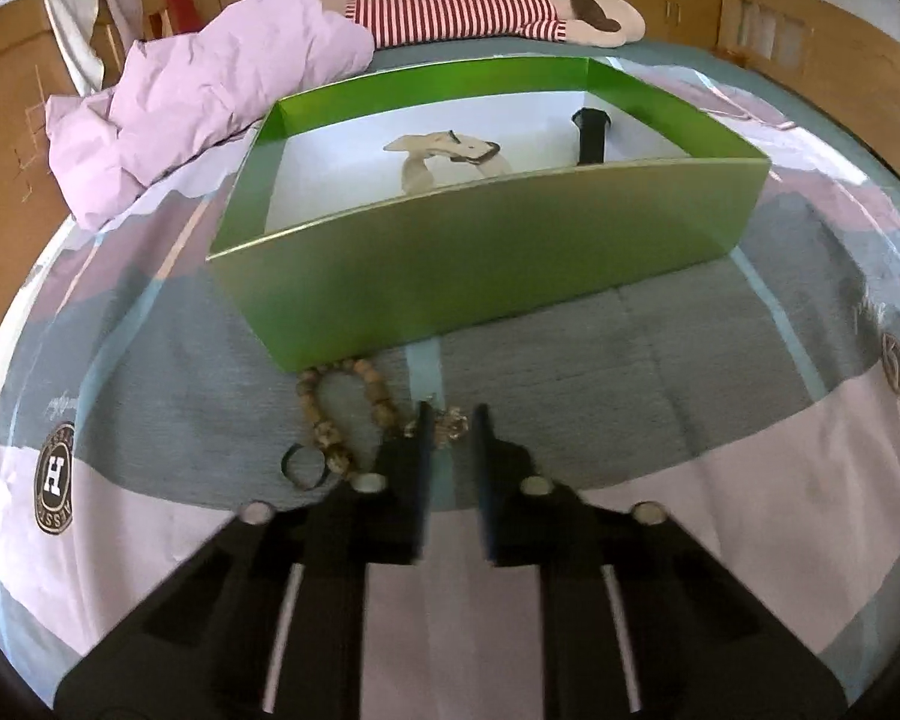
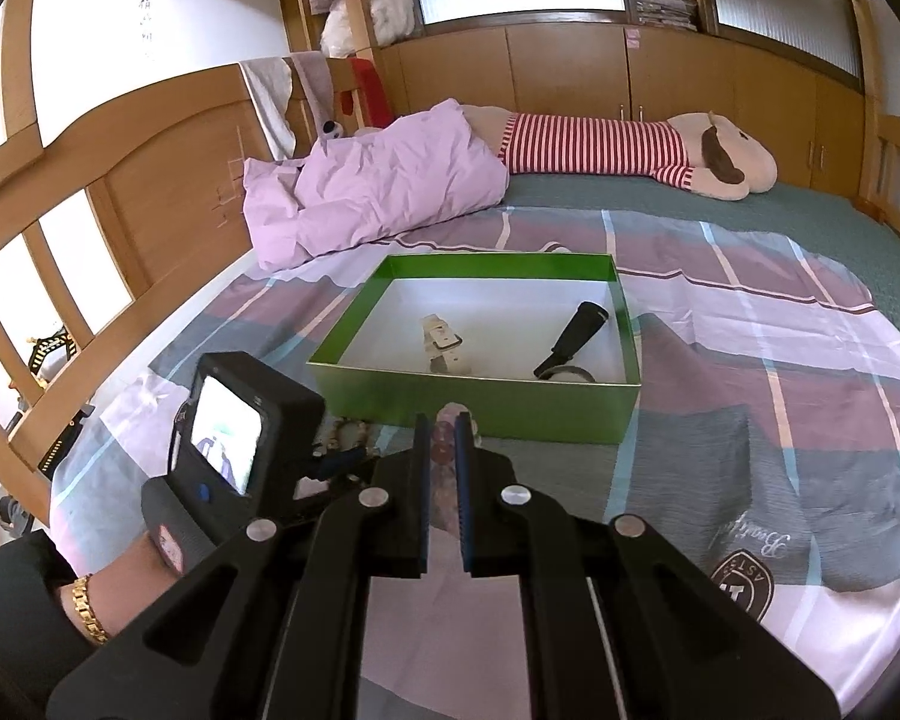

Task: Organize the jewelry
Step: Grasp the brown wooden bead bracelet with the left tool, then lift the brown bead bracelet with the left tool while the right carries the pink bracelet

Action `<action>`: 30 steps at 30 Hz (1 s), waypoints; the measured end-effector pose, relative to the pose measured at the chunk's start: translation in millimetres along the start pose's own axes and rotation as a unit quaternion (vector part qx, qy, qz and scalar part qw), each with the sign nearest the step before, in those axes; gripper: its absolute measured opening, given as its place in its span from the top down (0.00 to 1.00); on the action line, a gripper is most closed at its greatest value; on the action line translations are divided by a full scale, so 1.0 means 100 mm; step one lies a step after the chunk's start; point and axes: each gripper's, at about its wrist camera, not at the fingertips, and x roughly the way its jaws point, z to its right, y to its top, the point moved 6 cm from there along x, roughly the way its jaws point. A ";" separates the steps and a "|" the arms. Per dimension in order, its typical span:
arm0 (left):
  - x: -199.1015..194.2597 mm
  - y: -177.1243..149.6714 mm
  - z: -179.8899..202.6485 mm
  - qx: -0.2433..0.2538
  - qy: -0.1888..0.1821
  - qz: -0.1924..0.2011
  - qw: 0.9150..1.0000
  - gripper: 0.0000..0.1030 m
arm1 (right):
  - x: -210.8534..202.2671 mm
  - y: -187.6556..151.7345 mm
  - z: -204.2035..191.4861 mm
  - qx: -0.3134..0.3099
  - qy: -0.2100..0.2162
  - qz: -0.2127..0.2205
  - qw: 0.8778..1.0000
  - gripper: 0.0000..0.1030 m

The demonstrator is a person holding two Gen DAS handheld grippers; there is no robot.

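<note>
Wooden cupboards and bed rails ring the bed (image 2: 750, 420), whose checked sheet of grey, pink and lilac carries all we work with. On it stands our green box (image 1: 480, 264), open-topped with a white floor; inside lie a pale strap (image 2: 444, 342) near the middle and a black-handled tool (image 2: 576, 333) toward the right wall. A lilac quilt (image 2: 378, 186) is bunched beyond the box, and a plush toy (image 2: 630, 150) in red stripes lies along the far edge.

Our left gripper (image 1: 450, 420) points down at the sheet just before the box, its fingers drawn in with a small clear trinket (image 1: 453, 423) showing between the tips (whether they truly pinch it we cannot tell). Just left of it lie a wooden bead bracelet (image 1: 342, 408), touching the box's near wall, and a dark ring (image 1: 303, 468).

Our right gripper (image 2: 443, 426) is clenched on a bracelet of dark reddish beads (image 2: 443, 450), held near the box's front wall.
</note>
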 end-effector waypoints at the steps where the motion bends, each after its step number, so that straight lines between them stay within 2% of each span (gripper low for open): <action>1: -0.02 0.01 -0.02 -0.007 -0.006 0.000 1.000 1.00 | 0.01 0.00 0.00 0.001 0.000 0.000 1.000 0.92; 5: -0.22 0.03 -0.08 -0.022 -0.018 0.019 0.999 1.00 | 0.00 0.02 0.00 0.003 -0.001 0.003 1.000 0.93; 8: -0.67 0.11 -0.13 -0.036 -0.040 0.058 0.997 1.00 | -0.04 0.04 -0.01 0.002 0.000 0.008 1.000 0.92; 13: -1.49 0.19 -0.27 -0.034 -0.055 0.130 0.989 1.00 | -0.06 0.02 -0.05 0.000 0.001 0.009 1.000 0.92; 15: -1.70 0.19 -0.34 -0.045 -0.059 0.153 0.985 1.00 | -0.06 0.02 -0.07 -0.003 0.002 0.008 1.000 0.92; 17: -1.75 0.15 -0.39 -0.045 -0.056 0.155 0.985 1.00 | -0.07 0.01 -0.09 -0.003 0.001 0.008 1.000 0.92; 18: -1.69 0.11 -0.38 -0.034 -0.048 0.141 0.988 0.99 | -0.07 0.01 -0.09 -0.003 0.001 0.008 1.000 0.92; 20: -1.46 0.02 -0.32 -0.005 -0.039 0.111 0.993 0.76 | -0.06 0.01 -0.11 -0.005 0.002 0.005 1.000 0.92; 21: -1.32 -0.03 -0.26 0.011 -0.028 0.098 0.995 0.52 | -0.05 0.01 -0.12 -0.005 0.002 0.004 1.000 0.92; 22: -1.22 -0.10 -0.20 0.025 -0.018 0.091 0.995 0.46 | -0.03 0.01 -0.13 -0.006 0.002 0.002 1.000 0.92; 26: -0.72 -0.16 -0.04 0.053 -0.020 0.056 0.997 0.59 | 0.00 0.00 -0.14 -0.006 0.004 -0.001 1.000 0.92; 28: -0.54 -0.18 -0.03 0.059 -0.015 0.043 0.997 0.70 | 0.01 -0.01 -0.14 -0.007 0.006 -0.002 1.000 0.92; 30: -0.37 -0.19 -0.03 0.060 -0.010 0.025 0.998 0.72 | 0.02 -0.02 -0.12 -0.006 0.005 -0.003 1.000 0.92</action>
